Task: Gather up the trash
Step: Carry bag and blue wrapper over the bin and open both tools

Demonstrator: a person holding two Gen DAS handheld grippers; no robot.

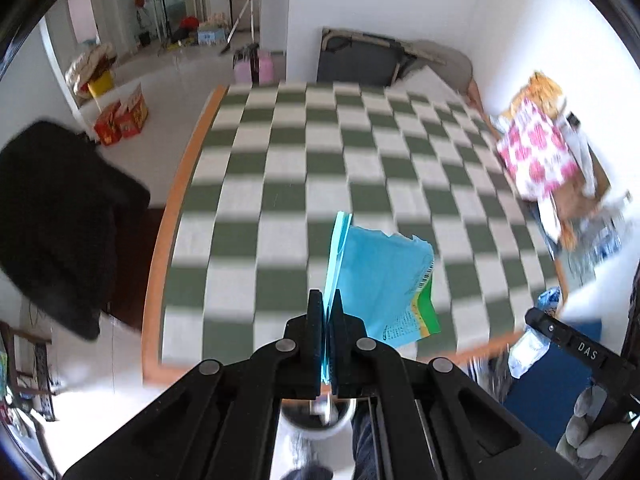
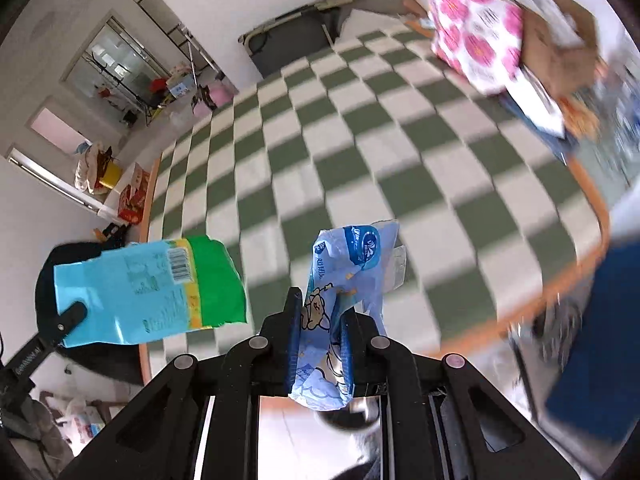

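My left gripper [image 1: 327,300] is shut on a torn light-blue and green snack bag [image 1: 384,284], which hangs in the air above the near edge of the checkered bed [image 1: 304,152]. The right wrist view shows that same snack bag [image 2: 148,288] at the left, pinched by the left gripper's fingers [image 2: 74,312]. My right gripper [image 2: 320,304] is shut on a crumpled blue tissue wrapper [image 2: 348,264] with cartoon print. The right gripper's finger [image 1: 560,328] shows at the lower right of the left wrist view. A round bin [image 1: 316,416] sits on the floor below the jaws, mostly hidden.
The green-and-white checkered bed has an orange wooden rim [image 1: 168,232]. A pink flowered bag and cardboard boxes [image 1: 536,152] pile up at its right side. A black garment [image 1: 60,220] hangs at the left. A dark folding cot [image 1: 360,60] leans on the far wall.
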